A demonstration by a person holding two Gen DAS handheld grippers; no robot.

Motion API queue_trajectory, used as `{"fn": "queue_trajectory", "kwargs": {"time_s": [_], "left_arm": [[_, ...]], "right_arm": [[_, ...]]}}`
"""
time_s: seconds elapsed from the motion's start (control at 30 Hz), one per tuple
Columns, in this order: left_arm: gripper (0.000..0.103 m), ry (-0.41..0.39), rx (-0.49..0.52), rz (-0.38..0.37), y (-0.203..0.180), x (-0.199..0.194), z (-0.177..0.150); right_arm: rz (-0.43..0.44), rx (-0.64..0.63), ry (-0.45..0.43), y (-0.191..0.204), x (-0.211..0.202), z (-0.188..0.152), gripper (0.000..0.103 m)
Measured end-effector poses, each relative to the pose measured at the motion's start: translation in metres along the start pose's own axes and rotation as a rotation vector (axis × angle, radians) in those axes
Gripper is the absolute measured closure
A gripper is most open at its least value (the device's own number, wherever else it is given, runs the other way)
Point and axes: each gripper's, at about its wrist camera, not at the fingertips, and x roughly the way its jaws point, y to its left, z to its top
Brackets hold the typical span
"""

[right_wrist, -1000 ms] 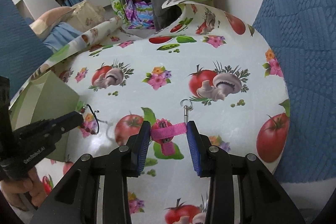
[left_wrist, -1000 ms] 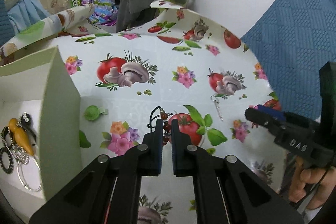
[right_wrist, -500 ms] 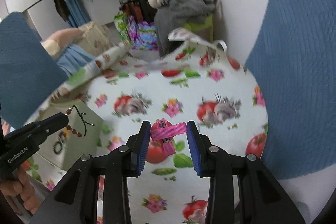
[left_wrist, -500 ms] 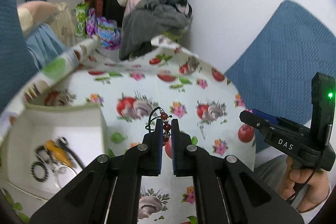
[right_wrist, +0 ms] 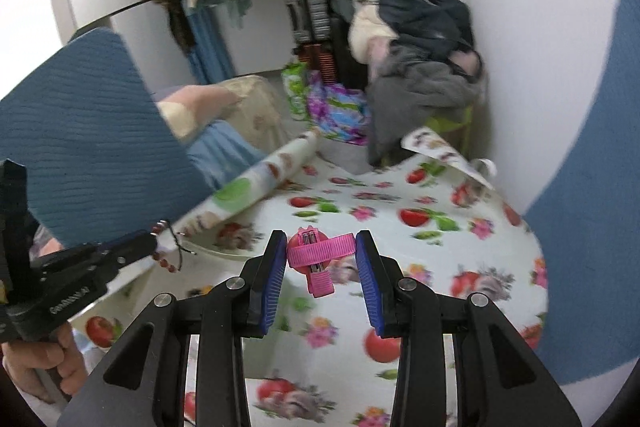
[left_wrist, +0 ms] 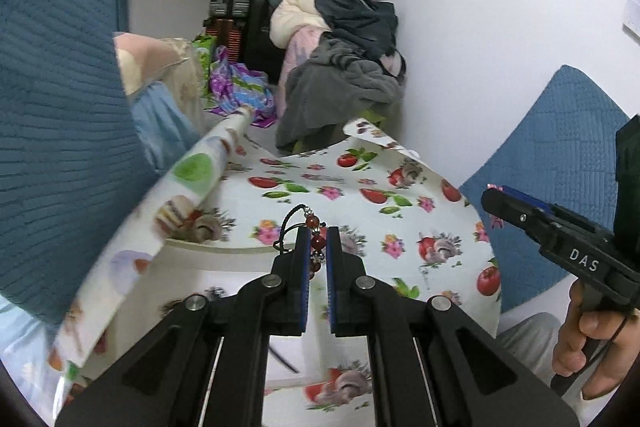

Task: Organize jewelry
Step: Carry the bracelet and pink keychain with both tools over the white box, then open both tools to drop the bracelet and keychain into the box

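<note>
Seemingly mid-carry above the fruit-print tablecloth, the left gripper pinches a red-beaded cord bracelet and the right gripper clamps a pink ribbon hair clip; next, lowering both into the white box.

Pink hair clip; tomato-and-mushroom-print white tablecloth.
</note>
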Motion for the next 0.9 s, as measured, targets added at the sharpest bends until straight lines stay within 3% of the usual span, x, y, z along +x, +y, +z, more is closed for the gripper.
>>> {"fn": "queue_trajectory", "kwargs": {"time_s": [0.33,0.9], "left_arm": [[0.096,0.073,-0.023,0.062,0.060,0.020,-0.042],[0.096,0.187,-0.078,0.051,0.107,0.057,-0.094]], "right_arm": [[0.094,-0.065,0.100,0.074,0.056,-0.036,0.070],[0.098,-0.075,0.235,0.109,0.117,-0.096,0.070]]}}
